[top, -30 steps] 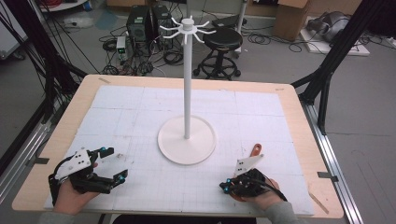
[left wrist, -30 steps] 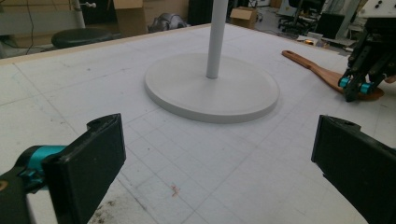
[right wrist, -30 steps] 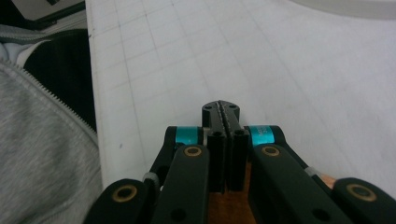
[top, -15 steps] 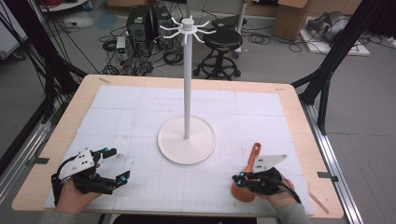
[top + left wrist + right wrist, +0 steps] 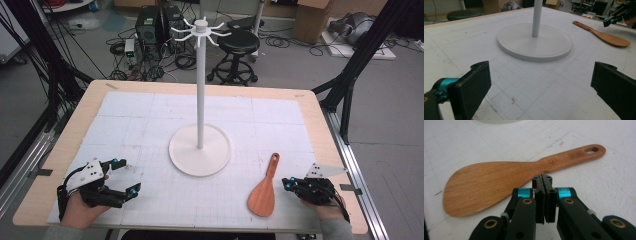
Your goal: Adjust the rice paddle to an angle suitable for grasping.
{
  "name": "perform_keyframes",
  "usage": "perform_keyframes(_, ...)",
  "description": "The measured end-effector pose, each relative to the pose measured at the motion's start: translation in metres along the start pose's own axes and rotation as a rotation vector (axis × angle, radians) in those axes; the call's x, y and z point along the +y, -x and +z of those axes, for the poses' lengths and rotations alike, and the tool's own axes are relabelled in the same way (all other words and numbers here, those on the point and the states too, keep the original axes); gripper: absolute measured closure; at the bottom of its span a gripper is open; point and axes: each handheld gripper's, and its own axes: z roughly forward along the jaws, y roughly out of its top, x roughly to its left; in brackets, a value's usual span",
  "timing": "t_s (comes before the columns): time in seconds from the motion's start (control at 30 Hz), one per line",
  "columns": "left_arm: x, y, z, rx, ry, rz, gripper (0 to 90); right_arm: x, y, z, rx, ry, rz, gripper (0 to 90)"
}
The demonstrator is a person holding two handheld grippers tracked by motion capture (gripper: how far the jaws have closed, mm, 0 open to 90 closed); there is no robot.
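Observation:
A wooden rice paddle (image 5: 265, 189) lies flat on the white mat at the front right, handle pointing toward the stand. In the right gripper view the paddle (image 5: 511, 180) sits just beyond my right gripper (image 5: 543, 180), whose jaws are pressed together with nothing between them. From above, that right gripper (image 5: 289, 184) rests a little to the right of the paddle's blade. A white stand (image 5: 200, 150) with a tall pole and hook arms at the top rises from the mat's middle. My left gripper (image 5: 126, 176) rests at the front left, open and empty; its jaws (image 5: 544, 82) stand wide apart.
The wooden table edge (image 5: 330, 150) frames the white gridded mat. The stand's round base (image 5: 535, 41) lies ahead of the left gripper, with the paddle (image 5: 602, 35) farther off. Black frame legs, cables and a stool stand on the floor behind the table.
The right gripper has let go of the paddle, which now lies flat on the mat, and has drawn back to the right. The left gripper has stayed in place.

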Motion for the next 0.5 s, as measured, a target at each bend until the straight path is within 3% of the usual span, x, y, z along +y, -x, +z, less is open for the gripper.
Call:
perform_keyframes(0.17,0.0,0.0,0.0,-0.002,0.002,-0.001,3.4,0.01,0.013,0.013,-0.062,0.003,0.027,88.9)
perform_keyframes(0.5,-0.001,0.001,-0.002,0.001,-0.003,0.001,3.4,0.012,0.03,0.024,-0.099,-0.033,0.048,88.9)
